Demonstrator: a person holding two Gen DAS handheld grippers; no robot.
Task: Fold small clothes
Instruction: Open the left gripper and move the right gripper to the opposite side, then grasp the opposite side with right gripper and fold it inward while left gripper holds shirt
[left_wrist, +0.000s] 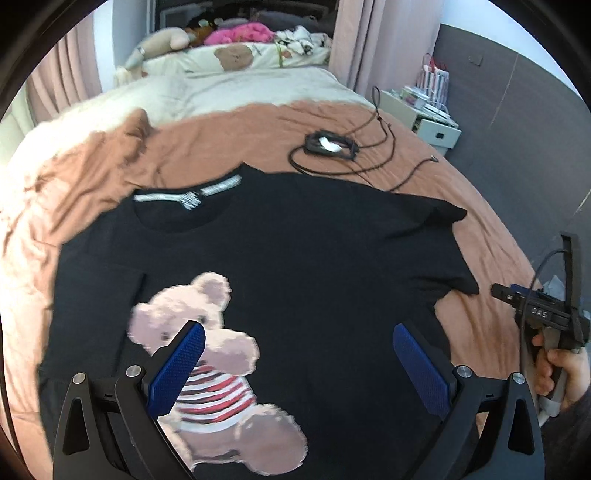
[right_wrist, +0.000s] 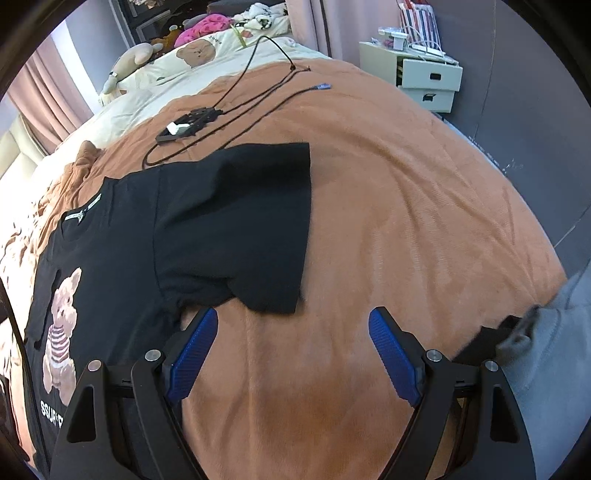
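Black T-shirt (left_wrist: 295, 251) with bear print (left_wrist: 210, 369) spread flat, front up, on brown blanket (right_wrist: 388, 221) of bed (left_wrist: 240, 88); collar toward far end. Left gripper (left_wrist: 299, 336) above print, jaws wide, nothing between. Right gripper (right_wrist: 293, 332) above bare blanket just beside near edge of right sleeve (right_wrist: 258, 221), jaws wide, empty. Black cable bundle (left_wrist: 328, 146) beyond shirt. White drawer unit (right_wrist: 428, 79) far right.
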